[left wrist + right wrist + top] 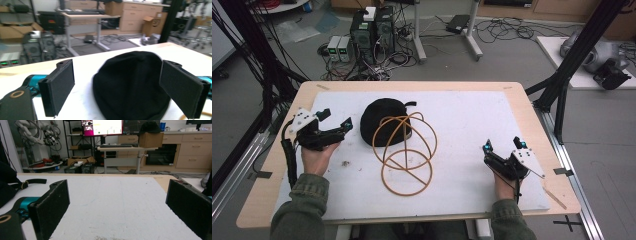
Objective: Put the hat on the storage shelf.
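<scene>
Black cap (pixel 383 121) beside wire frame (pixel 406 152); bare white board (pixel 472 125) rightward.

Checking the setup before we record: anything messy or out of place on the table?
Minor only. A small clump of brownish debris lies on the white mat near the left gripper. The wire-hoop frame overlaps the black cap. Both grippers are open and holding nothing.

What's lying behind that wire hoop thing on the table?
Behind the tan wire frame lies a black cap on the white board, with its strap poking out. The frame's upper hoops cross over the cap's right side. Nothing shows what the cap covers.
</scene>
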Action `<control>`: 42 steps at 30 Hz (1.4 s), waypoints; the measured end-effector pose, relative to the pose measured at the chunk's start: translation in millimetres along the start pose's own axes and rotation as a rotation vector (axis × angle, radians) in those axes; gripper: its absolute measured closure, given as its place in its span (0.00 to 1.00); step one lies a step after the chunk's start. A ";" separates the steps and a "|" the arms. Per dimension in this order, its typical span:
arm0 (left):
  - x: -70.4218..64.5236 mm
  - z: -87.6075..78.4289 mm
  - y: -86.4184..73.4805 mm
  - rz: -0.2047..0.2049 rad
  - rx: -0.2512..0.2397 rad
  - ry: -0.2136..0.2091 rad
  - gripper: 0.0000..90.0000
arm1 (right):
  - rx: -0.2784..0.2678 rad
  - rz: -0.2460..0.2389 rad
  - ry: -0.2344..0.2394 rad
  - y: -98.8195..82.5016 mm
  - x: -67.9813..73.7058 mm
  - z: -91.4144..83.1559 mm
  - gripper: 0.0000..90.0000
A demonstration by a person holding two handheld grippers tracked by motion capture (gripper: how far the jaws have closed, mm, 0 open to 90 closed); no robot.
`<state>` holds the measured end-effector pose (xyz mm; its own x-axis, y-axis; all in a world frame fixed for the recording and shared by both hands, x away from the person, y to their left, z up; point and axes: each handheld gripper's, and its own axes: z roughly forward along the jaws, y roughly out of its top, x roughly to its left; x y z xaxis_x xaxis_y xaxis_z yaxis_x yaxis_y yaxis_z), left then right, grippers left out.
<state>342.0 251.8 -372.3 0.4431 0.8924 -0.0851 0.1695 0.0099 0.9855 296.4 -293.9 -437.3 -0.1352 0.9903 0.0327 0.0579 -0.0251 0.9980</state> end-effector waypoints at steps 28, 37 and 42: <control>-21.1 88.5 18.5 0.098 0.235 -0.137 0.13 | 0.011 -0.067 0.051 -0.8 11.9 5.3 0.05; -34.0 104.9 3.8 0.109 0.289 -0.157 0.13 | 0.011 -0.071 0.058 -0.8 12.5 4.7 0.05; -36.7 111.5 -5.2 0.147 0.324 -0.132 0.13 | 0.007 -0.070 0.058 -0.5 12.1 4.2 0.05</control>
<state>423.0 168.7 -390.7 0.5894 0.8077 0.0146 0.3557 -0.2757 0.8930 298.9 -281.4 -437.7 -0.1959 0.9800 -0.0340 0.0530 0.0452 0.9976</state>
